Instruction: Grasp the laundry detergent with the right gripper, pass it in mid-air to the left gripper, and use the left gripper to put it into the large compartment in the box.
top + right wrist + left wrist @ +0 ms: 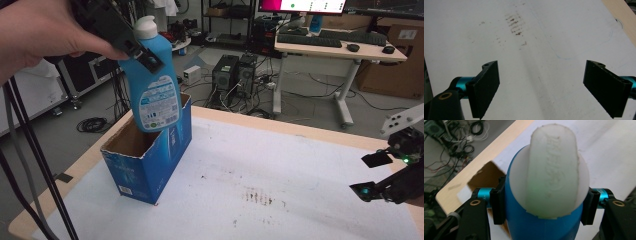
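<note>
A blue plastic bottle (151, 85) with a white cap (145, 27) hangs upright, its base at the mouth of an open blue cardboard box (150, 160) at the table's left. My left gripper (137, 50) is shut on the bottle's upper body just below the cap. In the left gripper view the white cap (552, 170) faces the camera, with the black pads (497, 203) pressed on both sides of the blue bottle (541, 225). My right gripper (372, 175) stands open over the table's right edge, nothing between its jaws (541, 87).
The white table sheet (280, 170) carries a brown stain (257, 196) near the middle. Behind the table the floor holds cables, computer towers (232, 72) and a desk (340, 50) with keyboards. The box's top flaps (117, 137) stand open.
</note>
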The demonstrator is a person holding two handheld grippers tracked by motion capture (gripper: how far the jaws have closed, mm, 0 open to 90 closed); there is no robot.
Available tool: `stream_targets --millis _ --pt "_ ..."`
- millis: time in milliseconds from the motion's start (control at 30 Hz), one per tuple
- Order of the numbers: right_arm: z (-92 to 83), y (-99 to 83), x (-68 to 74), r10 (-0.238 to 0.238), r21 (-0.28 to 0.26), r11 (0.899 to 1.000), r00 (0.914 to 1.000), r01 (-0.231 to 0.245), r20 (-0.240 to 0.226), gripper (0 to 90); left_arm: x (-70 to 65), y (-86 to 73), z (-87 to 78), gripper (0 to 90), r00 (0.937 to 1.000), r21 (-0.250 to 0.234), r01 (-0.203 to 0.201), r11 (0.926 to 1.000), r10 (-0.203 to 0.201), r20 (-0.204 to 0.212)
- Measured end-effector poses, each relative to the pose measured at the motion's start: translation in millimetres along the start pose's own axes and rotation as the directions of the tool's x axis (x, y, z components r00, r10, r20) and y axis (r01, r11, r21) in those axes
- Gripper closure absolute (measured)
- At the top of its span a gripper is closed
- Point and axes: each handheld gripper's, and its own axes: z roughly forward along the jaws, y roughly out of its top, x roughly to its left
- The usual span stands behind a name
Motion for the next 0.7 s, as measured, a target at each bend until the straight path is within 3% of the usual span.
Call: stream_targets --millis 233,433,700 --pt "-2.3 -6.3 -7.1 0.014 0.019 1.0 0.9995 -0.015 0.029 12.9 20.8 -16.2 11.0 38.2 0.9971 0.027 0.061 0.9978 -0.06 -0.048" --pt "-6.0 -11.0 -9.7 0.027 0.023 0.999 0.9989 -0.028 0.039 13.0 30.5 -29.9 25.6 38.2 0.9942 0.043 0.097 0.9943 -0.095 -0.05" --pt "-7.1 -13.1 -9.9 0.028 0.031 0.999 0.9984 -0.03 0.048 13.0 34.3 -49.8 56.1 38.2 0.9924 0.101 0.119 0.9877 -0.116 -0.042"
